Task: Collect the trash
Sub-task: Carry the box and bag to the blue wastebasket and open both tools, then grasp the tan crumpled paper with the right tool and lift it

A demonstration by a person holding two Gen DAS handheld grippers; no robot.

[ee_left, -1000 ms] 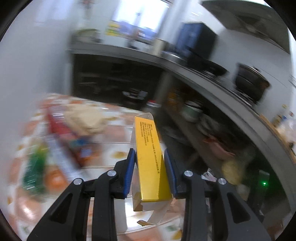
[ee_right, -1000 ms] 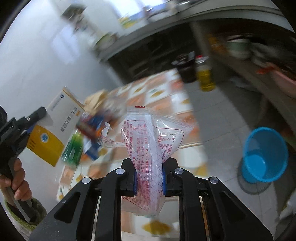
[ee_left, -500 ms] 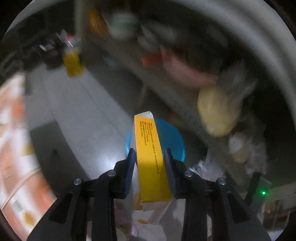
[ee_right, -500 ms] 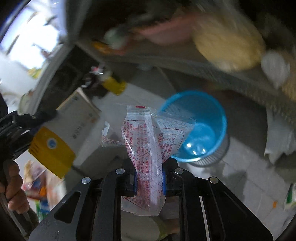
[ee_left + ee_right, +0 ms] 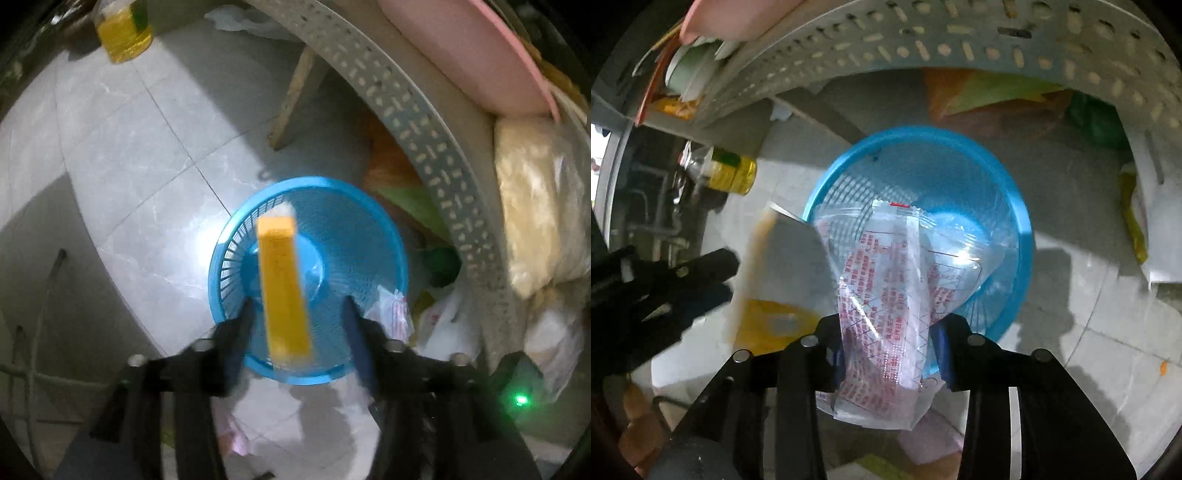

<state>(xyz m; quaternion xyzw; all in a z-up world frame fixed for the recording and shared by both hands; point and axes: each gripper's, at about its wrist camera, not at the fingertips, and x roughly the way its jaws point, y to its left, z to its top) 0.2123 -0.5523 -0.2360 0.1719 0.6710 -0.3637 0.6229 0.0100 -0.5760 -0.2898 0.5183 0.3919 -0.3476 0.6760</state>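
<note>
Both of your grippers point down at the blue basket (image 5: 373,236) standing on the grey tiled floor (image 5: 122,140).

In the left wrist view, your left gripper (image 5: 299,314) has just been opening: its jaws stand apart with clear gaps on either side of the yellow box (image 5: 282,291), which hangs blurred between them over the basket's middle, touched by neither pad. This view alone shows a white plastic bag with red print (image 5: 391,314) lying against the basket's right rim, a pale filled sack (image 5: 535,206) on the perforated grey shelf (image 5: 424,122) at the right, and a pink basin (image 5: 461,48) at the upper right. A bottle of yellow oil (image 5: 123,27) stands at the upper left.

The right wrist view shows what the other cannot: your right gripper (image 5: 886,339), jaws also just opened, with the clear printed bag (image 5: 890,295) loose between them in the lower centre of the frame, over the basket (image 5: 1015,192). At the left edge the left gripper (image 5: 665,280) appears from the side, the box (image 5: 790,258) beside it showing a broad grey face with yellow at its lower end. Your hand (image 5: 639,424) is in the lower left corner.
</note>
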